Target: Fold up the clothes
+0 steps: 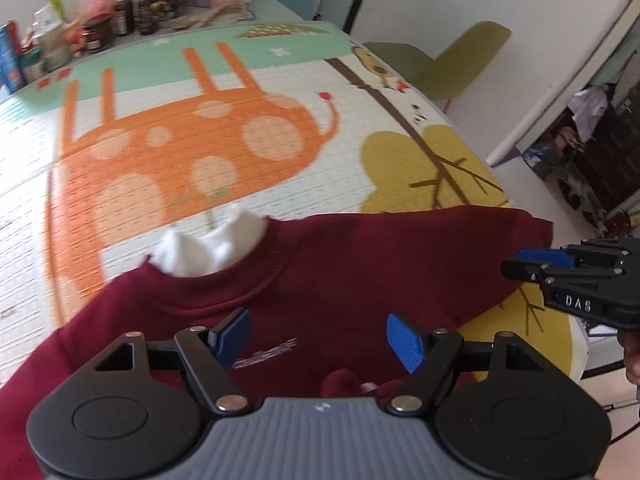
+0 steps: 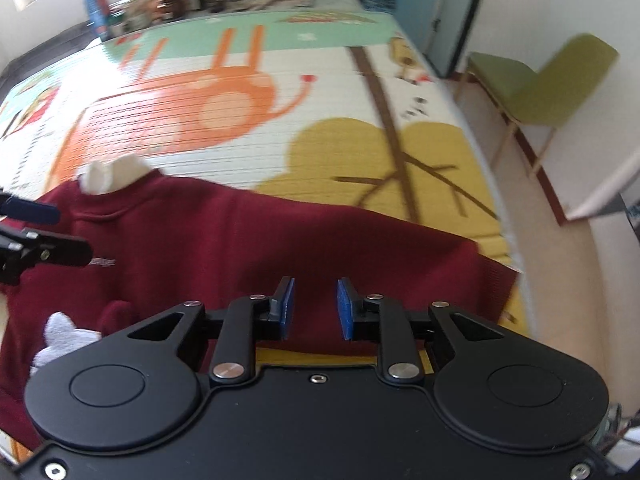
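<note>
Maroon sweater [image 1: 320, 272] lies flat across lower frame on the cartoon mat [image 1: 168, 148], white collar [image 1: 208, 246] left-centre. Left tool [image 1: 318, 338] hangs wide open above the chest logo [image 1: 266, 354]; right tool [image 2: 316, 308], part open, empty, sits near the hem, likely staging a fold.

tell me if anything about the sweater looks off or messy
Mostly no: the maroon sweater lies fairly flat on the mat. Only a sleeve cuff sits bunched on its front near the white patch.
</note>
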Demonstrator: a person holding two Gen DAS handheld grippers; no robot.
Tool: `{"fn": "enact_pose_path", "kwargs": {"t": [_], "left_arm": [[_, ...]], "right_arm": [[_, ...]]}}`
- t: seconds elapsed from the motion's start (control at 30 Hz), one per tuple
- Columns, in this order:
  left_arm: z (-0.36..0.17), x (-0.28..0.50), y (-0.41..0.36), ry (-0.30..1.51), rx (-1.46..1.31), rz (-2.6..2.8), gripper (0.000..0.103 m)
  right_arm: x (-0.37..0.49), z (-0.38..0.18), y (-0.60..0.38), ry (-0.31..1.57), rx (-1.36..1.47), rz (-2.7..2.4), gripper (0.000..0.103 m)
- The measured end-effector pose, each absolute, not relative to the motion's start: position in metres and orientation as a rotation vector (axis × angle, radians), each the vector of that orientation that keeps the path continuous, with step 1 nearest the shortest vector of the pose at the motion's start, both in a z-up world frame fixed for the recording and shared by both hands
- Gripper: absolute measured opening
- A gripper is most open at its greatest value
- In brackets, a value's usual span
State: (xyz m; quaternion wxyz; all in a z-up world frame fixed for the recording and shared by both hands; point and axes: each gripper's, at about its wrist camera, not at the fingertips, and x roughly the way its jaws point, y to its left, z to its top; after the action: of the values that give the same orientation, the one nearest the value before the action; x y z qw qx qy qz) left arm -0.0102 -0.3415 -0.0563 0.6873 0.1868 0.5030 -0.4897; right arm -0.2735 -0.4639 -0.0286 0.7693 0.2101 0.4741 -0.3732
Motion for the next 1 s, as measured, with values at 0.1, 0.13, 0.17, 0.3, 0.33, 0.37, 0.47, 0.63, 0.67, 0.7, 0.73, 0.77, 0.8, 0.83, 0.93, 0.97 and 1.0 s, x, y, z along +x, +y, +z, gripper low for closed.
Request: {"fn": "enact_pose_path", "kwargs": {"t": [0.1, 0.13, 0.17, 0.3, 0.33, 0.37, 0.47, 0.63, 0.67, 0.7, 0.73, 0.77, 0.8, 0.83, 0.93, 0.97, 1.0], "left_arm": [[-0.061, -0.020, -0.357, 1.132, 0.416, -1.115, 0.077], [-0.062, -0.023, -0.362, 1.135, 0.413, -1.120, 0.077], [-0.064, -0.026, -0.367, 1.136, 0.412, -1.125, 0.077], [-0.070, -0.041, -0.389, 1.132, 0.428, -1.135, 0.077], [-0.072, -0.045, -0.395, 1.133, 0.434, -1.139, 0.077], [-0.074, -0.049, -0.401, 1.133, 0.440, -1.145, 0.077], [-0.080, -0.058, -0.416, 1.133, 0.448, -1.162, 0.077], [-0.095, -0.069, -0.438, 1.165, 0.468, -1.178, 0.077], [-0.100, -0.071, -0.441, 1.178, 0.481, -1.176, 0.077], [-0.104, -0.073, -0.444, 1.190, 0.497, -1.171, 0.077], [-0.109, -0.075, -0.446, 1.195, 0.515, -1.166, 0.077], [-0.111, -0.075, -0.446, 1.196, 0.529, -1.162, 0.077], [-0.113, -0.076, -0.446, 1.196, 0.539, -1.157, 0.077], [-0.115, -0.076, -0.447, 1.196, 0.550, -1.153, 0.077], [-0.120, -0.077, -0.447, 1.195, 0.581, -1.140, 0.078], [-0.122, -0.077, -0.447, 1.195, 0.591, -1.136, 0.078], [-0.124, -0.077, -0.447, 1.195, 0.602, -1.131, 0.079]], "right_arm": [[-0.295, -0.032, -0.480, 1.028, 0.472, -0.859, 0.021], [-0.301, -0.033, -0.485, 1.027, 0.480, -0.872, 0.021], [-0.307, -0.034, -0.491, 1.027, 0.488, -0.885, 0.021], [-0.324, -0.041, -0.509, 1.032, 0.514, -0.912, 0.021], [-0.327, -0.043, -0.513, 1.035, 0.519, -0.915, 0.021], [-0.330, -0.045, -0.518, 1.037, 0.525, -0.919, 0.021], [-0.339, -0.051, -0.530, 1.045, 0.540, -0.928, 0.021], [-0.340, -0.058, -0.544, 1.048, 0.558, -0.907, 0.021], [-0.339, -0.060, -0.546, 1.055, 0.559, -0.904, 0.021], [-0.339, -0.062, -0.548, 1.062, 0.561, -0.901, 0.020], [-0.339, -0.066, -0.550, 1.073, 0.563, -0.900, 0.020], [-0.339, -0.069, -0.551, 1.088, 0.564, -0.901, 0.020], [-0.340, -0.073, -0.552, 1.104, 0.564, -0.902, 0.020], [-0.340, -0.077, -0.553, 1.120, 0.565, -0.903, 0.020], [-0.344, -0.089, -0.555, 1.161, 0.564, -0.899, 0.020], [-0.345, -0.092, -0.555, 1.169, 0.566, -0.896, 0.020], [-0.347, -0.094, -0.555, 1.172, 0.568, -0.895, 0.020]]}}
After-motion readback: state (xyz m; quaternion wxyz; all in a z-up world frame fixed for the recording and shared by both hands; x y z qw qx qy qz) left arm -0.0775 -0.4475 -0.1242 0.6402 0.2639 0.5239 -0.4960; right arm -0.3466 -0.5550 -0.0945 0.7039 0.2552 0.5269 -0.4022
